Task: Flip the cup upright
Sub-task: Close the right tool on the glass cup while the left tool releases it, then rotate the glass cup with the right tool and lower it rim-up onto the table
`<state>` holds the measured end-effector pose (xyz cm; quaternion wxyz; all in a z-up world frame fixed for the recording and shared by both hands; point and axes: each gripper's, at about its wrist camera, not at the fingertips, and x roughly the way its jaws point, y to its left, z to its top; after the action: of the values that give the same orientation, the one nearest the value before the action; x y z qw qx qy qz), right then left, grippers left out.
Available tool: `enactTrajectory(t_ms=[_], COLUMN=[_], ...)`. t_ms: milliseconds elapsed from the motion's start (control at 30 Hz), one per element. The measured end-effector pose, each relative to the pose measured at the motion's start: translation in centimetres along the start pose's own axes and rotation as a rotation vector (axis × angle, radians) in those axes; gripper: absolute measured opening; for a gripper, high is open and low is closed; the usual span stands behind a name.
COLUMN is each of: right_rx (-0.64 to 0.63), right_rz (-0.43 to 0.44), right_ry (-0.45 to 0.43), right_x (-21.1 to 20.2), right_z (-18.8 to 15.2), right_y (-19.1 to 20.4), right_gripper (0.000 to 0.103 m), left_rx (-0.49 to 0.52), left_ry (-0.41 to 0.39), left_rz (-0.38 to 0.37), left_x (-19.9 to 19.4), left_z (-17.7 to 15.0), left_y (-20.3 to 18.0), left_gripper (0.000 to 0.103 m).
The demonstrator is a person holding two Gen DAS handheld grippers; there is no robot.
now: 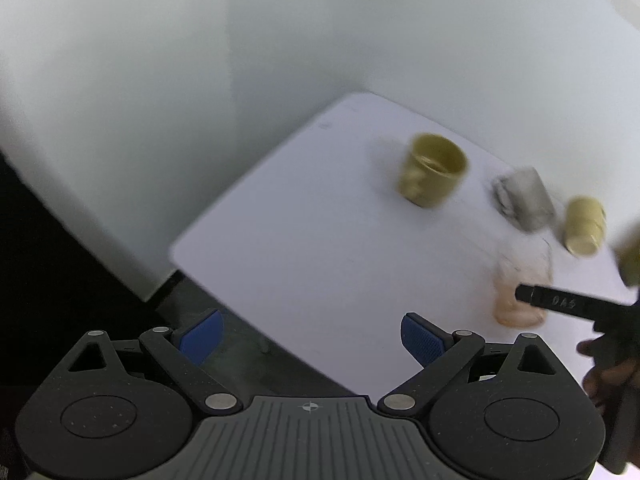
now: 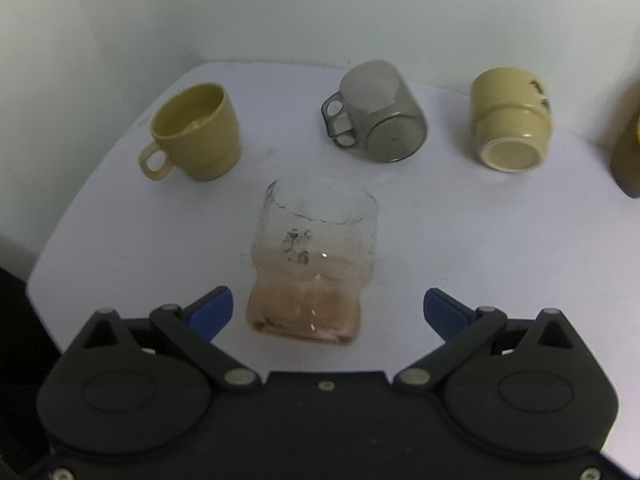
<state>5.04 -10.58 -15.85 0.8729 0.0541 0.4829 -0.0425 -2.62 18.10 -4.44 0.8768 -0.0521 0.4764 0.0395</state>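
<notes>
Cups crowd my white table [image 2: 120, 240]: nearest my right gripper [image 2: 328, 308] lies a clear tumbler with a brownish base [image 2: 312, 268], on its side, mouth pointing far, base towards me. My right fingers stand wide apart either side of that base, not touching it. Beyond it, a yellow handled mug [image 2: 196, 132] stands upright at far left, a smoky grey mug [image 2: 376, 116] and a cream mug [image 2: 510, 120] lie tipped over. My left gripper [image 1: 308, 334] hangs spread and empty near the table's left edge. I judge this the approach: next I must close on the tumbler squarely, then lift and rotate it onto its base.
</notes>
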Motion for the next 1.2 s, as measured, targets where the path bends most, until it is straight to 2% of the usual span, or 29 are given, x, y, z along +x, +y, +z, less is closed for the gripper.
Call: enactTrajectory(t_ms=[67, 100, 133, 167, 200, 267, 400, 700, 933, 1067, 1100, 1167, 1200], right_rx=[-0.012, -0.015, -0.019, -0.021, -0.037, -0.092, -0.007, -0.069, -0.022, 0.003, 0.000, -0.036, -0.059], right_rz=[-0.005, 0.005, 0.020, 0.024, 0.025, -0.025, -0.035, -0.059, -0.035, -0.059, -0.062, -0.056, -0.061], right_ry=[0.031, 0.045, 0.054, 0.056, 0.065, 0.079, 0.113, 0.094, 0.156, 0.211, 0.208, 0.127, 0.092], right_x=[1.9, 2.4, 2.7, 2.6, 2.6, 2.5, 1.3, -1.9, -0.8, -0.2, -0.3, -1.8, -2.4], right_z=[-0.2, -0.2, -0.3, -0.4, -0.5, -0.5, 0.1, 3.0, 4.9, 5.2, 5.2, 5.4, 5.5], right_y=[0.8, 1.0, 1.2, 1.1, 1.5, 2.4, 1.5, -0.3, -2.0, -2.6, -2.6, -2.6, -2.6], right_gripper=[0.093, 0.086, 0.073, 0.072, 0.071, 0.071, 0.071, 0.071, 0.071, 0.072, 0.072, 0.073, 0.077], left_rx=[-0.023, -0.029, -0.031, -0.034, -0.034, -0.034, -0.042, -0.037, -0.051, -0.066, -0.075, -0.085, -0.089], left_ry=[-0.013, -0.017, -0.020, -0.026, -0.030, -0.039, -0.052, -0.082, -0.087, -0.080, -0.080, -0.079, -0.079], left_rz=[0.007, 0.009, 0.009, 0.007, 0.006, 0.001, -0.018, -0.109, -0.114, -0.108, -0.103, -0.100, -0.098], left_x=[-0.2, -0.3, -0.3, -0.3, -0.2, -0.2, -0.3, 0.3, 0.6, 1.0, 1.0, 1.1, 1.2], left_z=[0.6, 0.8, 0.9, 1.2, 1.5, 1.6, 1.8, 2.6, 2.4, 2.6, 2.6, 2.5, 2.5], left_y=[1.9, 2.6, 2.9, 3.5, 3.8, 4.2, 4.3, 1.7, 0.9, 0.7, 0.7, 0.6, 0.6], left_gripper=[0.096, 0.096, 0.096, 0.096, 0.096, 0.096, 0.096, 0.096, 0.096, 0.096, 0.096, 0.096, 0.096])
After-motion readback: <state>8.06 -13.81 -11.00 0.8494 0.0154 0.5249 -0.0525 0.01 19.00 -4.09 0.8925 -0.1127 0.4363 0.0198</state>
